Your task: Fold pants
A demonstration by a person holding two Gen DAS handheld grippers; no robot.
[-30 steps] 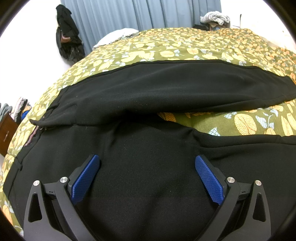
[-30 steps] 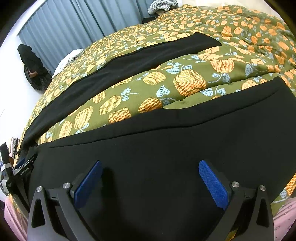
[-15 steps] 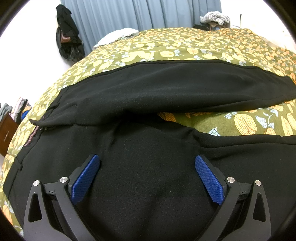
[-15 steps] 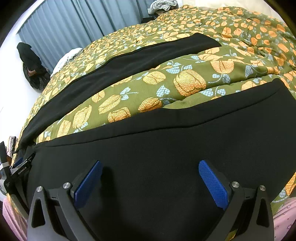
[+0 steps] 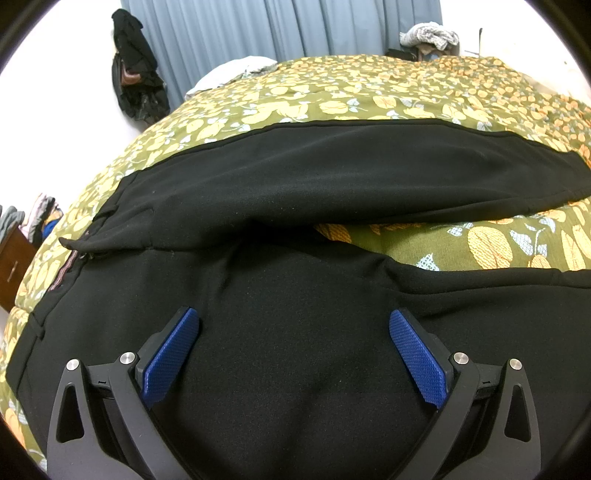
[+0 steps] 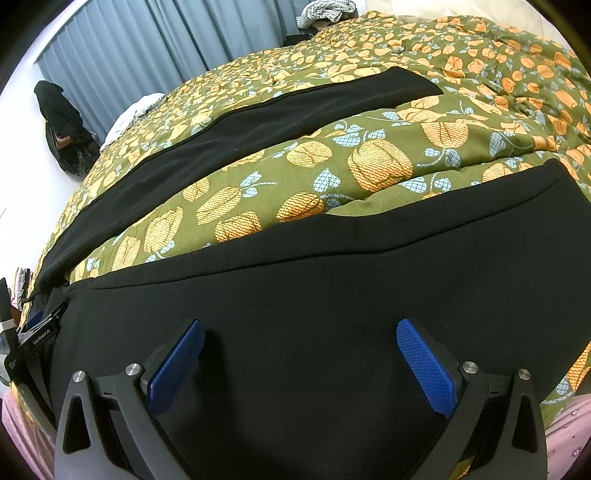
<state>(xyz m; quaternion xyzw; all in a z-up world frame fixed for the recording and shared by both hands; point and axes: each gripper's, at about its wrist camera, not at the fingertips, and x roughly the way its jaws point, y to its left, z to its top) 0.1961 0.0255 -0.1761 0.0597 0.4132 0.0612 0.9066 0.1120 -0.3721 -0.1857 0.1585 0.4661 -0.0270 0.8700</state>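
Black pants (image 5: 295,184) lie spread on a bed with an olive quilt (image 5: 369,92) printed with orange leaves. The two legs are apart, with quilt showing between them. In the left wrist view my left gripper (image 5: 293,325) is open over the near leg close to the crotch and waistband. In the right wrist view my right gripper (image 6: 301,336) is open over the near leg (image 6: 332,277), further toward the hem. The far leg (image 6: 258,129) runs diagonally behind. The left gripper's body (image 6: 33,343) shows at the left edge.
Blue-grey curtains (image 5: 277,26) hang behind the bed. A dark bag and clothes (image 5: 133,81) hang on the left wall. A pile of clothing (image 5: 428,35) sits past the bed's far end. A wooden cabinet (image 5: 14,266) stands at the left. Pink fabric (image 6: 565,432) lies at the near right.
The right wrist view has shifted slightly, with the left gripper's body sliding a little left in it. The left gripper has not moved. Both stay open.
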